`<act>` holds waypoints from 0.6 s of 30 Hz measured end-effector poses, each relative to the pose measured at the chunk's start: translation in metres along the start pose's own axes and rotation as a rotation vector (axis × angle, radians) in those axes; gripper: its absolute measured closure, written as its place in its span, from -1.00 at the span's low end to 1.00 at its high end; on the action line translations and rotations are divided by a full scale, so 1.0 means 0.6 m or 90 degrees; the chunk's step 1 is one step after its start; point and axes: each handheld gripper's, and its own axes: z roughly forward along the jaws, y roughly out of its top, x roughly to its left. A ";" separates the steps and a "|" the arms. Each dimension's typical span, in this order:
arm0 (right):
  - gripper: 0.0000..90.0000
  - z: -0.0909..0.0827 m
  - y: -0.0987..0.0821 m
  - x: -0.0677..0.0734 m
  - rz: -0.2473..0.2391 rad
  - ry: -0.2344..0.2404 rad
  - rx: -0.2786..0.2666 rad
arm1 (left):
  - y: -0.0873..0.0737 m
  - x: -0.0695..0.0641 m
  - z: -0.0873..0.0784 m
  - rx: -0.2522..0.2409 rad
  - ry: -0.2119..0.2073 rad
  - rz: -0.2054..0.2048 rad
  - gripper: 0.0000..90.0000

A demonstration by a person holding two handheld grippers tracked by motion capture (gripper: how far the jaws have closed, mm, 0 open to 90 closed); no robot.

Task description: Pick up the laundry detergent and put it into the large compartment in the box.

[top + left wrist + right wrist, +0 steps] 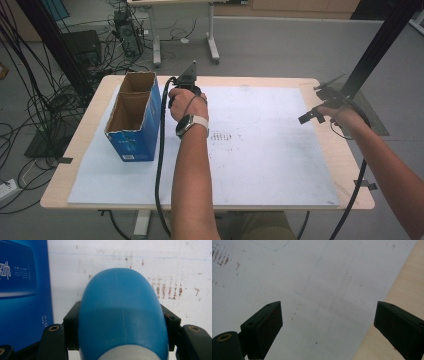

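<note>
Blue bottle (122, 315) with a white cap (128, 355), held between black gripper jaws; blue box (134, 122) with white lettering and brown cardboard interior; white sheet (260, 150) with reddish-brown speckles on a pale wood-toned desk (345, 165).

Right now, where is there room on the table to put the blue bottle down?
The white mat lies bare from the left hand across to the right tongs. It is crowded at the left, where the blue box stands beside the bottle.
</note>
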 end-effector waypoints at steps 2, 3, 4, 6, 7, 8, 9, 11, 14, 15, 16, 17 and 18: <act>-0.82 0.000 -0.001 -0.001 -0.001 -0.001 0.001 | 0.000 0.000 0.000 -0.001 0.000 0.001 -0.17; -0.82 0.000 -0.001 -0.001 -0.001 -0.001 0.001 | 0.000 0.000 0.000 0.000 0.000 0.002 -0.17; -0.82 -0.001 -0.001 -0.001 -0.001 -0.001 0.001 | 0.000 0.000 0.000 0.000 0.001 0.004 -0.17; -0.82 -0.001 -0.001 -0.001 0.000 -0.001 0.001 | 0.000 -0.001 0.000 0.000 0.001 0.004 -0.17; -0.82 -0.001 -0.001 -0.001 0.000 -0.002 0.001 | 0.000 -0.001 0.000 -0.001 0.001 0.004 -0.17; -0.82 -0.002 -0.001 0.000 0.001 -0.001 0.000 | 0.000 0.000 0.000 -0.001 0.002 0.004 -0.17; -0.82 -0.002 -0.001 0.000 0.001 -0.001 0.000 | 0.000 -0.001 0.000 -0.002 0.001 0.004 -0.17; -0.82 -0.003 -0.001 0.000 0.000 -0.001 -0.001 | 0.000 -0.001 0.000 -0.002 0.002 0.005 -0.17; -0.82 -0.004 -0.001 0.000 0.000 -0.002 -0.001 | 0.000 -0.001 0.000 -0.003 0.003 0.007 -0.16; -0.82 -0.004 -0.002 0.000 0.000 -0.002 -0.001 | 0.000 -0.001 0.000 -0.002 0.003 0.007 -0.16; -0.82 -0.005 -0.002 0.000 -0.001 -0.002 0.000 | 0.000 -0.001 0.000 -0.003 0.003 0.007 -0.17; -0.82 -0.005 -0.002 0.000 -0.001 -0.003 -0.001 | 0.000 -0.001 0.000 -0.002 0.003 0.008 -0.17; -0.82 -0.004 -0.002 0.000 -0.001 -0.003 0.000 | 0.000 -0.001 0.000 -0.001 0.002 0.007 -0.17</act>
